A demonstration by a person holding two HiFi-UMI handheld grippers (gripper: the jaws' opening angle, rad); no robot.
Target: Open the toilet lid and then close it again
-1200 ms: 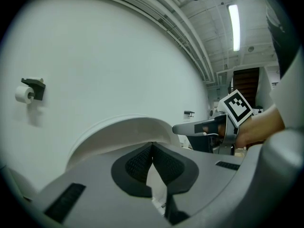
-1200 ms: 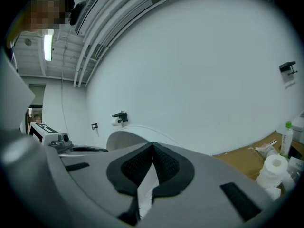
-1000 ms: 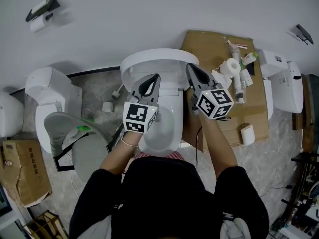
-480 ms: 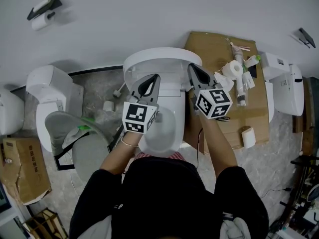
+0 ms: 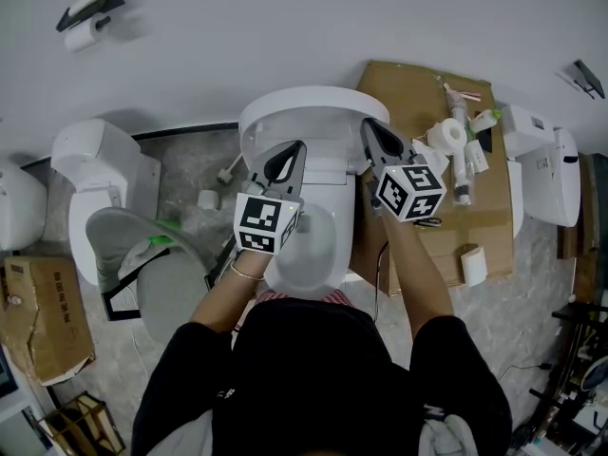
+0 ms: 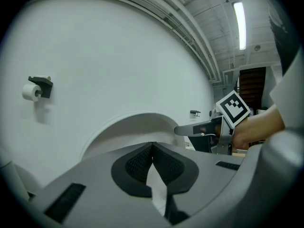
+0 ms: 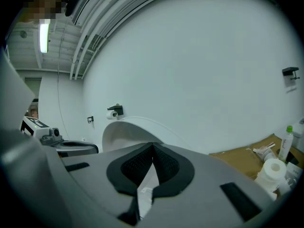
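Toilet lid (image 5: pixel 304 110) upright, rim free.

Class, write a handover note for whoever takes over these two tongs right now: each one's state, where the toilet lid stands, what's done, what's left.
Left tongs: shut, empty.
Right tongs: shut, empty.
Both are held over the toilet bowl, tips pointing at the lid; neither grips it.
Lid: raised, standing by the wall.
Done: opening, apparently.
Left: lower the lid onto the bowl.
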